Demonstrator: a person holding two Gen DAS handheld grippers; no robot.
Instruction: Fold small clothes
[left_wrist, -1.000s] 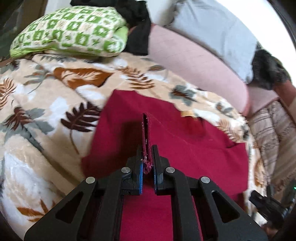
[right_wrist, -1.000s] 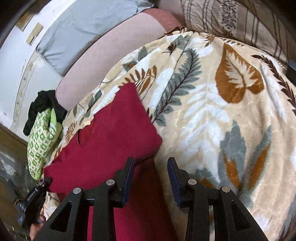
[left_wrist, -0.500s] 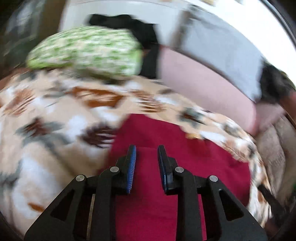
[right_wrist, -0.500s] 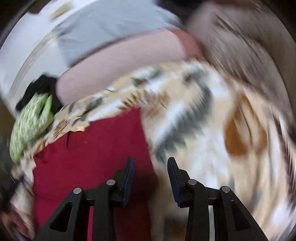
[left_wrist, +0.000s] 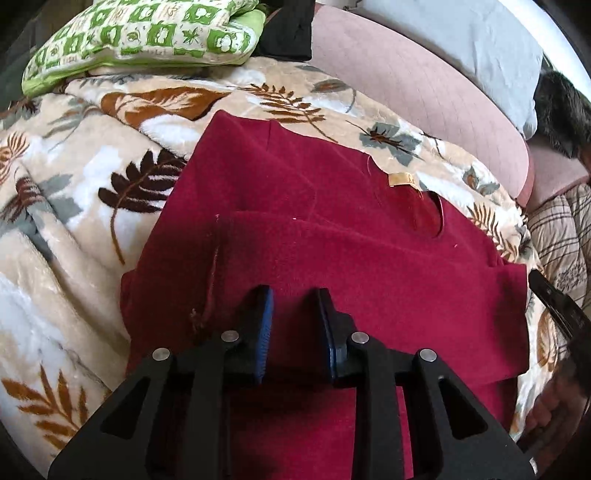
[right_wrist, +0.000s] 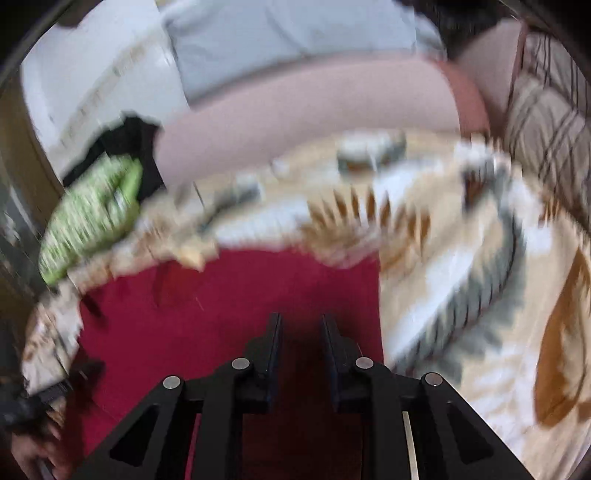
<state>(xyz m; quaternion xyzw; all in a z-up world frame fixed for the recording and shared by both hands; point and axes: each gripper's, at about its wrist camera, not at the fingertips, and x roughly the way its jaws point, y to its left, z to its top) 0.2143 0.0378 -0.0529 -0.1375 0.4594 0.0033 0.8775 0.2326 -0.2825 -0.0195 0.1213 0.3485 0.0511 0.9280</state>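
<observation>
- A dark red garment (left_wrist: 332, 236) lies spread on a beige blanket with a leaf print (left_wrist: 74, 206), filling the centre and bottom of the left wrist view. One flap is folded over its lower half, and a small tan label (left_wrist: 400, 179) shows near the neckline at upper right of centre.
- The left gripper (left_wrist: 294, 295), at bottom centre, hovers over the folded flap. Its jaws have just been opening and stand slightly apart with nothing clamped between them.
- In the blurred right wrist view, the right gripper (right_wrist: 301, 321) sits at bottom centre above the red garment. Its jaws have just been closing but a gap remains, empty of cloth.
- A green patterned pillow (left_wrist: 140, 37) rests in the upper left.
- A pink cushion (left_wrist: 417, 92) curves across the upper right.
</observation>
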